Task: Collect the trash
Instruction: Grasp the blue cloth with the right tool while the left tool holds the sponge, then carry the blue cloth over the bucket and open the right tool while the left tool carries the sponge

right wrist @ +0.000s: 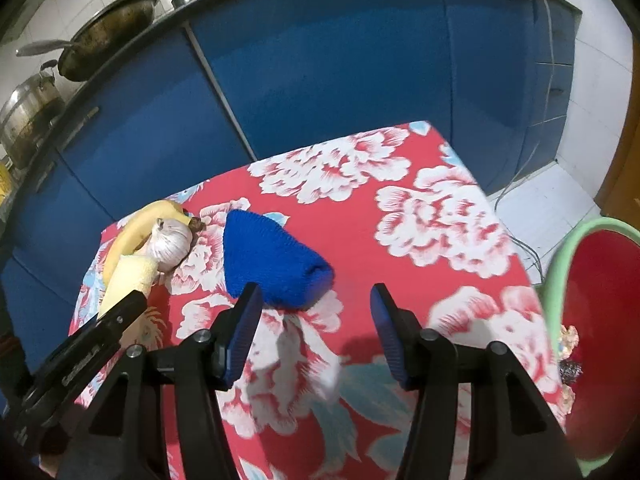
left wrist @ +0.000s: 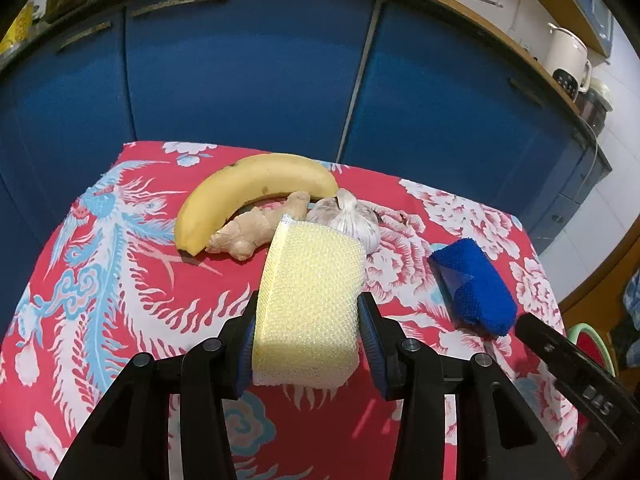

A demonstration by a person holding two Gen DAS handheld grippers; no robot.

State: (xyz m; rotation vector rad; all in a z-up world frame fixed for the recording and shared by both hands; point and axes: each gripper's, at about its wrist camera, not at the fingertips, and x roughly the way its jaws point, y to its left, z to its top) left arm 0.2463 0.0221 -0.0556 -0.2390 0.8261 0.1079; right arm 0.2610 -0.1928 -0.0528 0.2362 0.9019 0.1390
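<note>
My left gripper (left wrist: 306,320) is shut on a pale yellow mesh sponge (left wrist: 308,304) and holds it just above the red flowered tablecloth (left wrist: 120,320); the sponge also shows in the right wrist view (right wrist: 128,280). A blue mesh sponge (left wrist: 476,288) lies to its right. In the right wrist view my right gripper (right wrist: 316,312) is open, with the blue sponge (right wrist: 272,264) just ahead of its left finger. A red basin with a green rim (right wrist: 600,360) stands off the table's right side and holds some scraps.
A banana (left wrist: 248,192), a piece of ginger (left wrist: 260,228) and a garlic bulb (left wrist: 352,216) lie at the table's far side. Blue cabinet doors (left wrist: 248,72) stand behind. A wok (right wrist: 108,32) and a pot (right wrist: 28,112) sit on the counter.
</note>
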